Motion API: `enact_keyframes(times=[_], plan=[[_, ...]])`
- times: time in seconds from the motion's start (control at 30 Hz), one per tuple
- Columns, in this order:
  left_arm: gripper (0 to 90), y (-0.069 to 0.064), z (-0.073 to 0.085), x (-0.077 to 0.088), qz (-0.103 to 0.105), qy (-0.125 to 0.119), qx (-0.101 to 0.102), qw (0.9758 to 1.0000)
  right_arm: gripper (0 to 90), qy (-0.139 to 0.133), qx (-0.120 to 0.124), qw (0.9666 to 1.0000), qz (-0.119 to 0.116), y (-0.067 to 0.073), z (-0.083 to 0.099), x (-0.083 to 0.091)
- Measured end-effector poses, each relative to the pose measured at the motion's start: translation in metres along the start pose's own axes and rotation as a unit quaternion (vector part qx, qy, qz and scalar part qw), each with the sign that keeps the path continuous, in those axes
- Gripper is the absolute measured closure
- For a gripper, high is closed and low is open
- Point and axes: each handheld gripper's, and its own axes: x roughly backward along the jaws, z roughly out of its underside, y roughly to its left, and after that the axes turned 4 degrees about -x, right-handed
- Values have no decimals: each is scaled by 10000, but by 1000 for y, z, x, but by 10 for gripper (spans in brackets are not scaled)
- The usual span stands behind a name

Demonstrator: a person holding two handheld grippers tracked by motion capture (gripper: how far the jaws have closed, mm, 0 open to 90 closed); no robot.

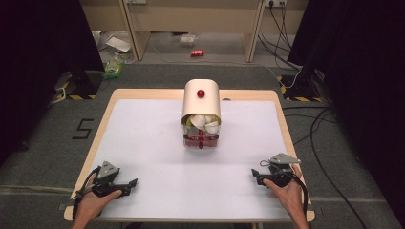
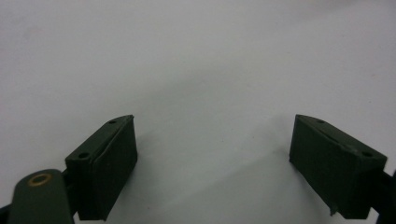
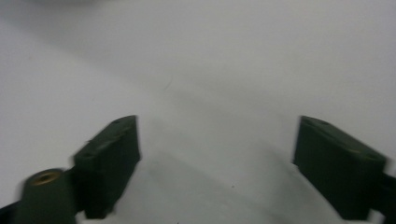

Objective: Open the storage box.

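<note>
A beige bread-bin-like box (image 1: 201, 100) with a rounded lid and a red knob (image 1: 201, 93) stands at the middle of the table. Its lid is raised, and white and pale yellow pieces (image 1: 204, 123) show inside above a clear base with red parts (image 1: 201, 139). My left gripper (image 1: 132, 183) rests near the front left edge, held by a hand, jaws wide apart with nothing between them (image 2: 215, 163). My right gripper (image 1: 254, 174) sits near the front right edge, open too (image 3: 217, 168).
A white mat (image 1: 157, 152) covers the wooden table (image 1: 282, 119). Beyond the table are a wooden bench frame (image 1: 138, 28), cables (image 1: 282, 24), a red can (image 1: 197, 53) and litter on the floor. Black curtains hang at both sides.
</note>
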Motion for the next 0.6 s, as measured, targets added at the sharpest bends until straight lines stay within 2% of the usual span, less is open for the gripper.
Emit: enact_keyframes(times=[0.03, 0.07, 0.13, 0.17, 0.53, 0.6], plan=[[143, 0, 0, 0, 0, 0, 0, 10000, 142, -29, -42, 10000, 48, 1, -1, 1], [143, 0, 0, 0, 1, 0, 0, 10000, 201, -117, -40, 9999, 13, 1, -3, 3], [143, 0, 0, 0, -1, 2, -2, 10000, 193, -168, -54, 9998, -68, 1, -4, 5], [143, 0, 0, 0, -1, 2, -4, 10000, 157, -204, -79, 9997, -48, 3, -6, 7], [142, 0, 0, 0, -3, 4, -6, 10000, 210, -393, 96, 9987, -306, 23, -31, 17], [142, 0, 0, 0, -5, 5, -14, 10000, 236, -427, 212, 9981, -394, 30, -41, 18]])
